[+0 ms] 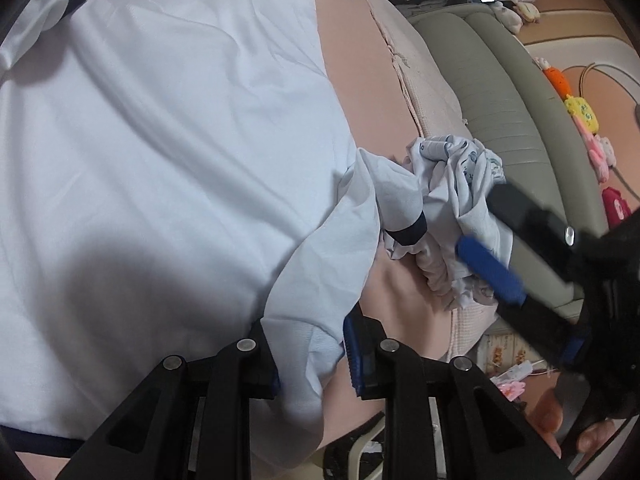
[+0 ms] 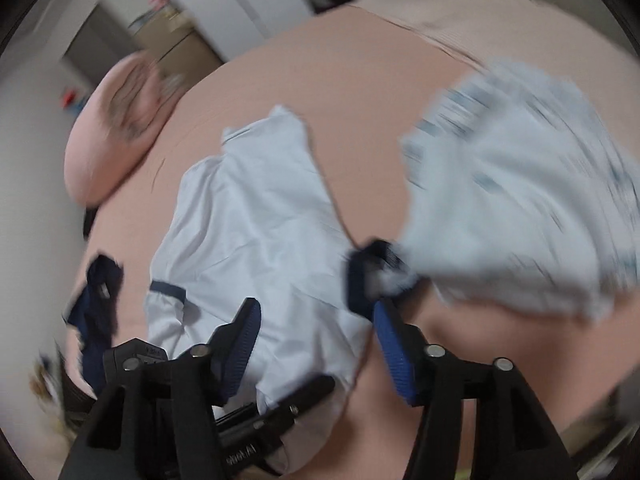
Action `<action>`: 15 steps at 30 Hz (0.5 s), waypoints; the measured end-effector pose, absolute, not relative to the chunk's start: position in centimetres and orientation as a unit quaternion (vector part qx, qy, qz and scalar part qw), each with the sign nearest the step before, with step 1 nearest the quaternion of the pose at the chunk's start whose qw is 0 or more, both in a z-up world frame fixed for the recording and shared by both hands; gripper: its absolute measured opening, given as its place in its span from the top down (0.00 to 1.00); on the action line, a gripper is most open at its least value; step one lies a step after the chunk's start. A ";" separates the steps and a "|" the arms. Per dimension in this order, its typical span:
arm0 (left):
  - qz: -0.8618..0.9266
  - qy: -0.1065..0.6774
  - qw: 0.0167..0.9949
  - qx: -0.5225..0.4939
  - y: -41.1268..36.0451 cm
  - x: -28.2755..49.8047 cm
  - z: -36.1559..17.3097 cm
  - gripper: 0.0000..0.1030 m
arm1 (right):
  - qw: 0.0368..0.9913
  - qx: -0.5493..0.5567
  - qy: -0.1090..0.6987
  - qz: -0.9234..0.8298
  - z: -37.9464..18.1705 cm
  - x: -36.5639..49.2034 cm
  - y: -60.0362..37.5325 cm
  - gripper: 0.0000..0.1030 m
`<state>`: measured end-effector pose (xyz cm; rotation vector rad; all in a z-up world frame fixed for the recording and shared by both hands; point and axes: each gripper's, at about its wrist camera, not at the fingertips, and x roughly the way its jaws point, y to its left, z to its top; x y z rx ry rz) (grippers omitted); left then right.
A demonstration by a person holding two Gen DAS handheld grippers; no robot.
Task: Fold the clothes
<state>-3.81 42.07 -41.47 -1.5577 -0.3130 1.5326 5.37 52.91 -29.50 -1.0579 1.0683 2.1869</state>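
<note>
The left gripper clenches the soft, light white shirt's hem at six o'clock, while the right gripper, released, should pinch another edge.

My claws are matt black plastic with ribbed blue pads; the white shirt is smooth thin cloth, the pink bedsheet soft and matt.

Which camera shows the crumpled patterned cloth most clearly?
The left wrist view: the crumpled patterned cloth is sharp there, heaped on the pink bed cover. In the right wrist view the same cloth is larger but smeared by motion blur.
</note>
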 end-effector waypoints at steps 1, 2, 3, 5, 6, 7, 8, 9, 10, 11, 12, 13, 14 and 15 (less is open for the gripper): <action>0.623 -0.123 0.449 -0.629 41.6 -4.3 -41.4 0.79 | 0.241 -0.379 0.413 0.793 -29.8 6.2 53.2 0.43; 0.627 -0.117 0.449 -0.626 41.8 -4.2 -41.4 0.79 | 0.232 -0.373 0.437 0.785 -30.2 6.8 53.3 0.43; 0.632 -0.109 0.449 -0.622 41.8 -4.1 -41.3 0.79 | 0.215 -0.365 0.466 0.776 -30.9 7.2 53.5 0.43; 0.644 -0.083 0.453 -0.611 42.0 -4.1 -40.9 0.79 | 0.190 -0.351 0.515 0.759 -31.9 7.8 53.8 0.43; 0.650 -0.070 0.455 -0.604 42.4 -4.0 -40.9 0.79 | 0.183 -0.345 0.533 0.750 -32.4 8.0 53.9 0.43; 0.656 -0.056 0.457 -0.598 43.0 -3.8 -41.1 0.79 | 0.188 -0.346 0.538 0.745 -32.7 7.8 54.0 0.43; 0.660 -0.046 0.459 -0.593 43.2 -3.6 -41.0 0.79 | 0.193 -0.347 0.543 0.740 -33.0 7.5 54.1 0.43; 0.663 -0.039 0.460 -0.590 43.3 -3.4 -40.9 0.79 | 0.203 -0.354 0.540 0.736 -33.2 6.9 54.1 0.43; 0.663 -0.037 0.462 -0.588 43.3 -3.4 -40.9 0.79 | 0.209 -0.364 0.536 0.733 -33.3 6.2 54.3 0.43; 0.663 -0.036 0.463 -0.588 43.3 -3.4 -41.0 0.79 | 0.215 -0.375 0.531 0.729 -33.4 5.5 54.4 0.43; 0.661 -0.041 0.463 -0.589 43.2 -3.5 -41.1 0.79 | 0.221 -0.385 0.526 0.726 -33.4 4.8 54.5 0.43; 0.657 -0.048 0.463 -0.593 43.1 -3.7 -41.2 0.79 | 0.221 -0.393 0.524 0.723 -33.4 3.8 54.5 0.43; 0.654 -0.055 0.463 -0.596 42.9 -4.0 -41.3 0.79 | 0.220 -0.400 0.522 0.721 -33.4 2.8 54.5 0.43; 0.651 -0.061 0.462 -0.599 42.8 -4.2 -41.5 0.79 | 0.225 -0.406 0.513 0.722 -33.1 2.1 54.5 0.43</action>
